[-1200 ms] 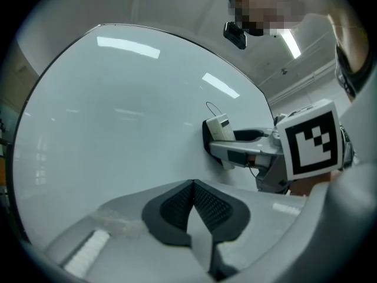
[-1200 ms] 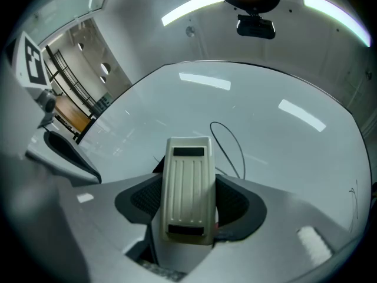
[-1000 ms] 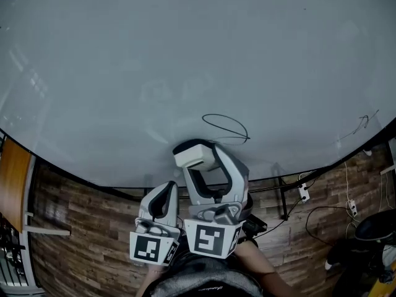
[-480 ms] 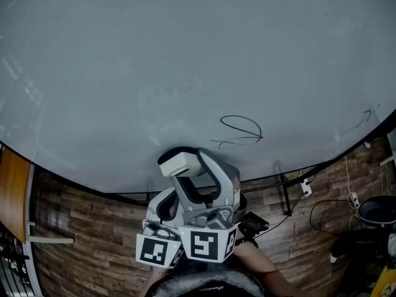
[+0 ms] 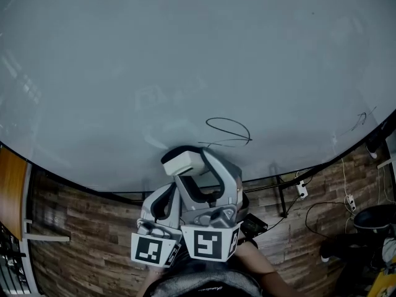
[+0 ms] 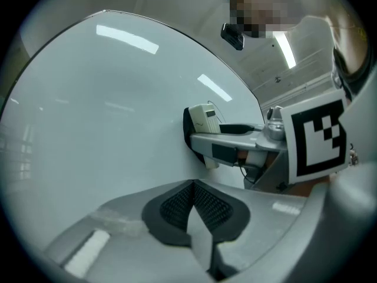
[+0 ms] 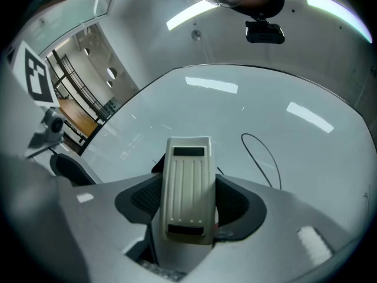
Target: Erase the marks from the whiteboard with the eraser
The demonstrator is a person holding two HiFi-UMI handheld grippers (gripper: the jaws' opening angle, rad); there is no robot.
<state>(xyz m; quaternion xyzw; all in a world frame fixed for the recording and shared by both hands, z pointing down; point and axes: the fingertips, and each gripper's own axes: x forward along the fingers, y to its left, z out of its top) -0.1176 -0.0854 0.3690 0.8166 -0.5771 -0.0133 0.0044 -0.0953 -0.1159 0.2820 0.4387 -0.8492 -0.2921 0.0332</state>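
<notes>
Your wide pale whiteboard [image 5: 124, 54] lies bare across the upper and left frame. Only the thin black looped scribble [image 5: 229, 130] sits just right of the cream plastic eraser [image 5: 181, 161]. Your left claw [image 5: 164, 197] crowds the right claw [image 5: 185, 159] at lower centre.

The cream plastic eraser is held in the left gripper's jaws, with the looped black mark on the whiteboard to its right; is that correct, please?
Not quite: the right gripper view shows the cream plastic eraser in the jaws of the right gripper. The looped black mark is on the whiteboard to its right.
</notes>
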